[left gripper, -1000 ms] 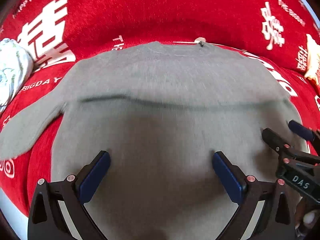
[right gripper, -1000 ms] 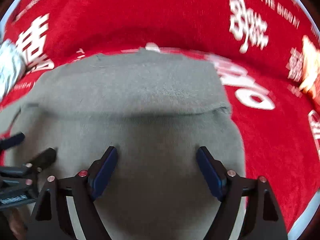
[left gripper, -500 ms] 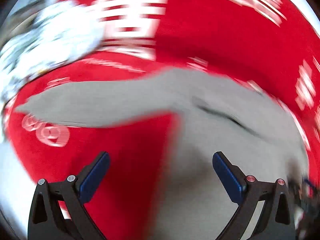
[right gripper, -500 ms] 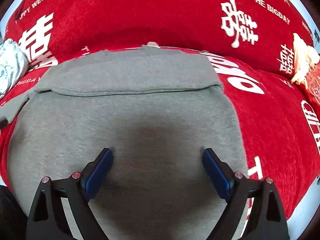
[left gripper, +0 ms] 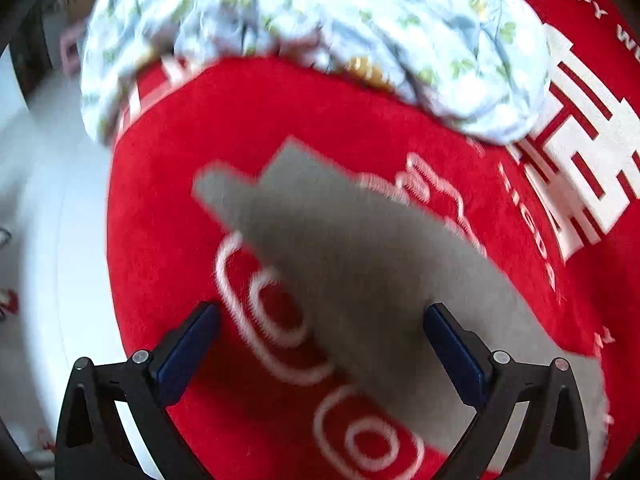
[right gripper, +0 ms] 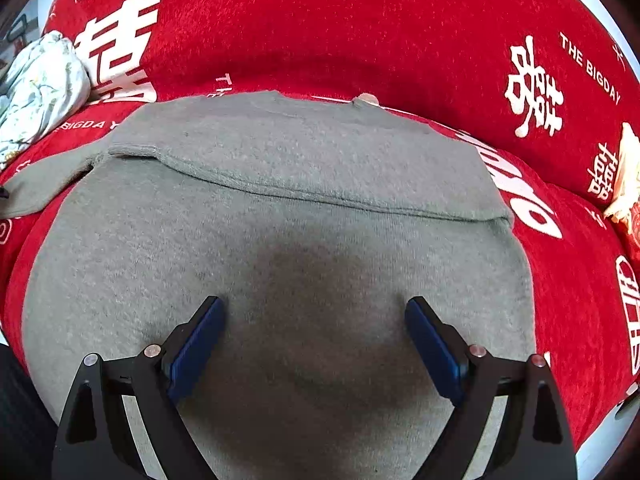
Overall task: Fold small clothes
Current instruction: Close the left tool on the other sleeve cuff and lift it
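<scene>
swung left, left gripper [left gripper: 320, 336] sees sleeve [left gripper: 352, 248]; right gripper [right gripper: 314, 328] the folded body.

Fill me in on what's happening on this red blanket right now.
A person with two handheld tools is folding a grey sweater that lies flat on a red blanket. One sleeve has already been folded across the body. The right tool hovers open over the lower body of the sweater. The left tool, also open, points at the other sleeve, which lies stretched out on the blanket toward a crumpled floral cloth. Neither tool grips anything.
</scene>
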`<state>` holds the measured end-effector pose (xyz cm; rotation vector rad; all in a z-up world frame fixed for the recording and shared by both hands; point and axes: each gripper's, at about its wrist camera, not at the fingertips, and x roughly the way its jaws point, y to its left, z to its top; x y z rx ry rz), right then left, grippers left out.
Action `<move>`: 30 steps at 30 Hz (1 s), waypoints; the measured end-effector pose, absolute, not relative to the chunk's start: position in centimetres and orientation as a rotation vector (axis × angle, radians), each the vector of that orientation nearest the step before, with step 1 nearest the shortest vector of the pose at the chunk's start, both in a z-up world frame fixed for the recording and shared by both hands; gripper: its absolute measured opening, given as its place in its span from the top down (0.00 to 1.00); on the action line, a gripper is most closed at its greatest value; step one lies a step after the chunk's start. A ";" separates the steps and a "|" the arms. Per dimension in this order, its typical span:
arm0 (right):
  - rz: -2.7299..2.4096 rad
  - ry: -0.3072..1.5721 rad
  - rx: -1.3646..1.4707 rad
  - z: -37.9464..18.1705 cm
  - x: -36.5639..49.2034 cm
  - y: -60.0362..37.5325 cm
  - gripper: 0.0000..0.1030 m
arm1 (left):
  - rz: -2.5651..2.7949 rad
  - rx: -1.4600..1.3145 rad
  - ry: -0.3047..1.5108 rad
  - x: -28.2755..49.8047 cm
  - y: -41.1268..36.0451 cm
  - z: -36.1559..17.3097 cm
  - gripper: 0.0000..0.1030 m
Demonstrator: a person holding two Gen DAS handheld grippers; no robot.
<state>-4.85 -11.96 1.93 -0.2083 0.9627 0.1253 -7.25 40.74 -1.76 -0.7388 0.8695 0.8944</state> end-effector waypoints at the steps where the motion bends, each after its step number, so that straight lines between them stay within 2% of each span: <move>1: 0.123 0.964 -0.213 2.0 -4.8 -11.8 0.09 | 0.865 -0.724 0.867 -6.4 40.7 -1.6 0.05; 2: 0.121 0.964 -0.217 2.0 -4.7 -11.8 0.09 | 0.860 -0.701 0.860 -5.9 40.6 -1.4 0.30; 3: 0.119 0.965 -0.219 2.0 -4.6 -11.6 0.09 | 0.865 -0.651 0.855 -5.2 40.3 -1.1 0.44; 4: 0.117 0.968 -0.221 2.0 -4.6 -11.6 0.09 | 0.849 -0.645 0.855 -4.7 40.5 -1.1 0.65; 5: 0.115 0.968 -0.222 2.0 -4.5 -11.5 0.09 | 0.821 -0.665 0.849 -4.5 40.9 -1.1 0.80; 7: 0.119 0.968 -0.221 2.2 -4.3 -11.3 0.09 | 0.769 -0.710 0.850 -4.2 41.5 -1.1 0.90; 10: 0.134 0.951 -0.217 2.7 -3.9 -11.2 0.09 | 0.778 -0.703 0.847 -4.6 41.5 -0.5 0.90; 20: 0.188 0.951 -0.087 2.6 -0.3 -10.9 0.09 | 0.848 -0.395 0.805 -3.7 35.9 4.1 0.90; 30: 0.221 0.921 -0.119 0.5 -0.3 -10.0 0.05 | 0.615 -0.436 0.836 -1.2 31.2 7.1 0.90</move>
